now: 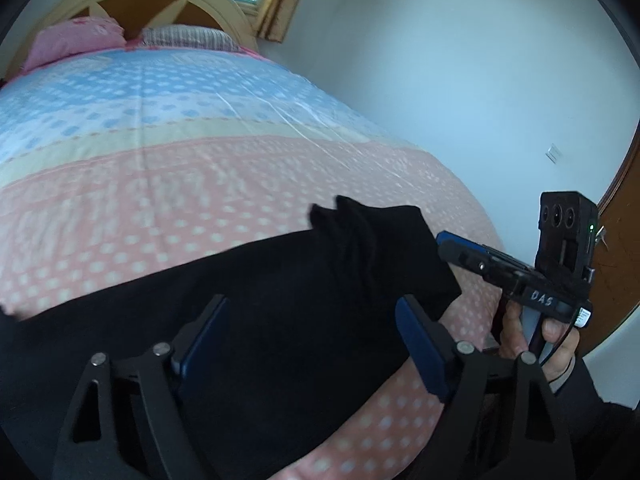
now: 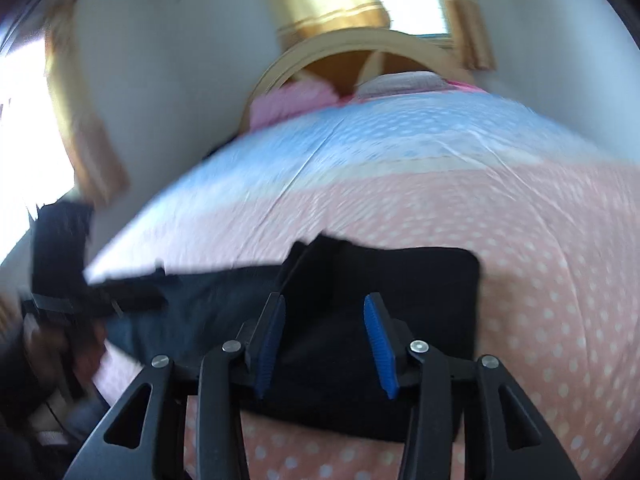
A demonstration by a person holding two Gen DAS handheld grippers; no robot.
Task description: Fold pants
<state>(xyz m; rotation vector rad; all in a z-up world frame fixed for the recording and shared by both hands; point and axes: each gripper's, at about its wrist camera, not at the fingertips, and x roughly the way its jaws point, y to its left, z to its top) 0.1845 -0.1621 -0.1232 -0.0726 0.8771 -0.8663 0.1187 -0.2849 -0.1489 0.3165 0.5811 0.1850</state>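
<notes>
R wrist view is motion-blurred throughout; its L edge is esp. smeared, so the dark device there reads only as the left tongs [image 2: 100, 300] with a hand below, state not readable from that side. Pants [image 1: 280, 300] are black w/ almost no visible detail: seams, waistband vs. leg ends can't be told apart. Their L end runs out of frame in L wrist view; near edge is hidden behind the tongs' frames in both views.

Pants lie on the bed [image 1: 200, 180], across the pink dotted band of the cover near its foot edge. A raised, bunched flap stands up at the far edge; R end looks squared off.

Left tongs [image 1: 312, 344]: blue pads wide apart, over the pants, nothing between them. Right tongs [image 2: 326, 344]: pads also apart, gap smaller, black cloth seen behind the gap, no grip evident. In L wrist view the right tongs [image 1: 460, 252] sit just beside the pants' R end, held by a hand [image 1: 532, 340].

No containers in view.

Surroundings: pink pillow [image 1: 76, 40] and striped pillow [image 1: 188, 38] at curved headboard [image 1: 224, 4], gold curtain [image 1: 280, 8], window, pale wall [image 1: 460, 80], brown door [image 1: 616, 248] at R.
</notes>
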